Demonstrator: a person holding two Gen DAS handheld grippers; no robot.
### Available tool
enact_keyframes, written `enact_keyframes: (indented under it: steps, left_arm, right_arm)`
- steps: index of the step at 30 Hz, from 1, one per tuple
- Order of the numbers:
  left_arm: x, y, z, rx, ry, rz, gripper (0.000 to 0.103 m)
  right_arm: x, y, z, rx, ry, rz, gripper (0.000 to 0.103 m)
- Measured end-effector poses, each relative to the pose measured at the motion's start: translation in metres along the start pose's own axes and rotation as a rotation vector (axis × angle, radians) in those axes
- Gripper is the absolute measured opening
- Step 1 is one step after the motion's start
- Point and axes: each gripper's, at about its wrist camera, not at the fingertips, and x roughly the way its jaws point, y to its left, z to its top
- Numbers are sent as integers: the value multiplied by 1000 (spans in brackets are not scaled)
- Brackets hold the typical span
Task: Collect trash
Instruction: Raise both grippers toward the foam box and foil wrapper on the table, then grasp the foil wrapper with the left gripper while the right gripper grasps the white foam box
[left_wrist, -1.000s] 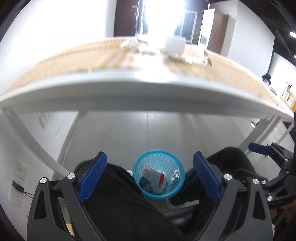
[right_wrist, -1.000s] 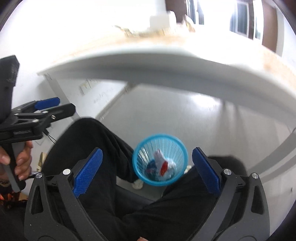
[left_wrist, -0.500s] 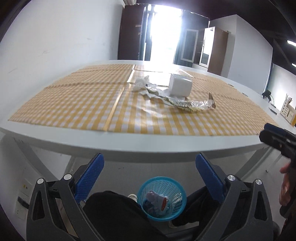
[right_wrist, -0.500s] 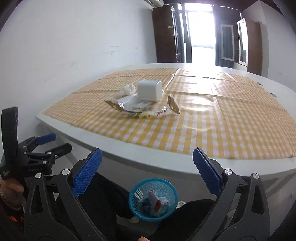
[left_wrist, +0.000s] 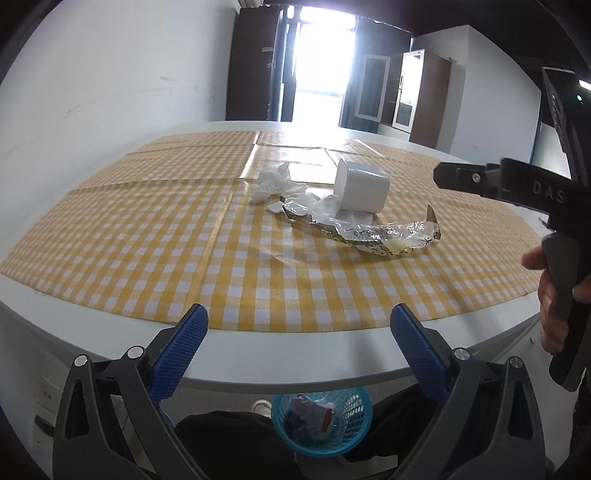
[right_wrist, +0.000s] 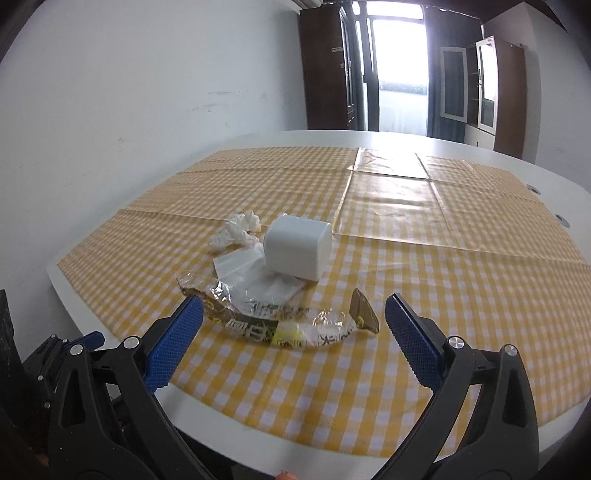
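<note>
Trash is sitting mid-table on the checked cloth (right_wrist: 461, 266): a foil wrapper (right_wrist: 291, 325) nearest the front edge, a flat clear bag (right_wrist: 255, 273) behind it, a crumpled tissue (right_wrist: 238, 230) further back left, and a white box (right_wrist: 297, 245) resting partly on the bag. Right gripper (right_wrist: 293, 338) is hovering low over the front edge with jaws spread wide and empty, lined up on the wrapper. Left gripper (left_wrist: 299, 345) is hanging back just off the table (left_wrist: 258, 363) edge, also spread and empty. Bin (left_wrist: 321, 421) is sitting on the floor below the edge, between the person's legs, already holding some trash. Risks, as I'm judging them: the wrapper is thin and lying flat, so fingers closing may be skidding over it or pinching the cloth and dragging everything; its back end is touching the bag under the box, so pulling may be shifting the box too. Room is looking good: open cloth right and front of the wrapper, box close behind. The drop path back over the edge to the bin is looking clear, though the legs are flanking it closely.
</note>
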Motion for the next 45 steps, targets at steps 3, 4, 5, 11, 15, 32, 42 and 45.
enact_keyframes:
  steps: [3, 4, 5, 11, 15, 32, 42, 45]
  left_arm:
    - [8, 0, 5, 14, 4, 3, 97]
    - [10, 1, 7, 12, 4, 2, 97]
    - [13, 2, 9, 7, 4, 0, 97]
    - [26, 3, 22, -2, 7, -14, 97]
    - [36, 1, 31, -1, 16, -16, 96]
    - [84, 13, 71, -115, 76, -88, 83]
    - [96, 14, 70, -146, 135, -150, 18]
    - [88, 13, 68, -151, 118, -149, 15]
  right_arm:
    - [19, -1, 12, -4, 13, -18, 94]
    - [24, -2, 15, -4, 18, -22, 94]
    - [30, -1, 18, -7, 25, -21, 94]
    - [60, 6, 35, -18, 59, -42, 94]
    - [78, 12, 45, -9, 85, -66, 94]
    - [142, 12, 52, -8, 240, -160, 63]
    - [125, -3, 48, 14, 204, -99, 62]
    - [116, -2, 45, -16, 181, -93, 62]
